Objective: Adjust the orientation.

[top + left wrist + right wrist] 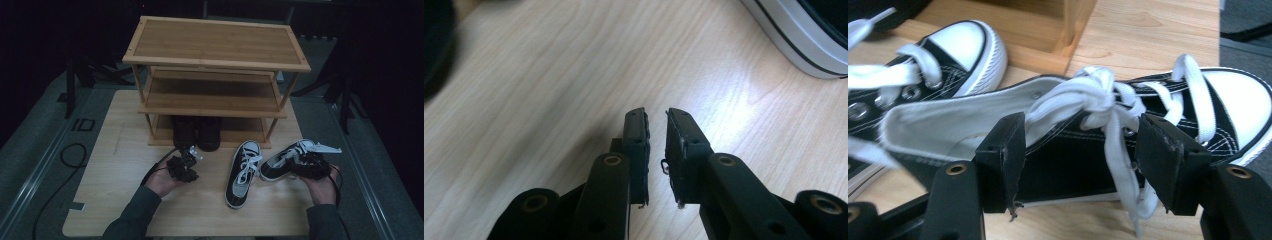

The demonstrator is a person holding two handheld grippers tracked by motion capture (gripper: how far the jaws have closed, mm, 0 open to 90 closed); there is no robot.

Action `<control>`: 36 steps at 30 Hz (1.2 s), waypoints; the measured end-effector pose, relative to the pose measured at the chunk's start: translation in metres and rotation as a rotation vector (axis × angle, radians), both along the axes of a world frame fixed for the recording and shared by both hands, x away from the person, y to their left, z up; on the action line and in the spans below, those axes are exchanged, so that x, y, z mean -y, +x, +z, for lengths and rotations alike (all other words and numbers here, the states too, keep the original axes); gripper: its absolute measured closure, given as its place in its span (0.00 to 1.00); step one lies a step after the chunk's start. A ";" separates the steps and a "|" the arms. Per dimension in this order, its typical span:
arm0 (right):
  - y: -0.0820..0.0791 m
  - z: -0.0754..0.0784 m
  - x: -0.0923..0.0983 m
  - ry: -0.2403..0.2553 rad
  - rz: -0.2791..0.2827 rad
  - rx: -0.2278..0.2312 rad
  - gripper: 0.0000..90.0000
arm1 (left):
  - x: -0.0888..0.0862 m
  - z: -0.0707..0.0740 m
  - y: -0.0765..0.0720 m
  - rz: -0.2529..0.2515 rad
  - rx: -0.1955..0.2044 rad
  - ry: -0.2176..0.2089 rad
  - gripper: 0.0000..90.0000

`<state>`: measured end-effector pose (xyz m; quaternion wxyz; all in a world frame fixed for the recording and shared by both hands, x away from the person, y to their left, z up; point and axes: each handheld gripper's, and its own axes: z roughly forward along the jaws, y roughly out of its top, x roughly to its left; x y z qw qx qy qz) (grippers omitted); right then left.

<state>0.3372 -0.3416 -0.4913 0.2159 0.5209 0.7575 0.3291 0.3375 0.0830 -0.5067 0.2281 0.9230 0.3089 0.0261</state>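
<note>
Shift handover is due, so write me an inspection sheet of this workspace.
Surface: pale wooden table, bare at its near left.
Job's things: two black-and-white sneakers, one lying flat, one between the right jaws; a dark pair on the bottom shelf of the bamboo shoe rack.
Clutter: nothing seen.
Grippers: left hand-held gripper empty, jaws a narrow gap apart over bare wood; right hand-held gripper open astride its sneaker, pads apart from it.
Cables: a black cable loops on the floor at left.
Surroundings: dark, with stand legs behind.
</note>
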 end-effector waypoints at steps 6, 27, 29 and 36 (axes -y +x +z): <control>0.009 -0.002 -0.003 0.000 -0.034 -0.024 0.37 | -0.008 0.002 0.000 0.015 0.006 0.003 0.88; 0.010 -0.001 -0.011 -0.028 -0.096 -0.061 0.33 | -0.009 0.002 0.001 0.018 -0.004 -0.021 0.88; 0.010 -0.001 -0.010 -0.030 -0.096 -0.066 0.33 | -0.009 0.002 0.001 0.019 -0.003 -0.022 0.87; 0.005 -0.002 -0.004 -0.033 -0.099 -0.087 0.33 | -0.009 0.000 0.000 0.019 -0.008 -0.022 0.87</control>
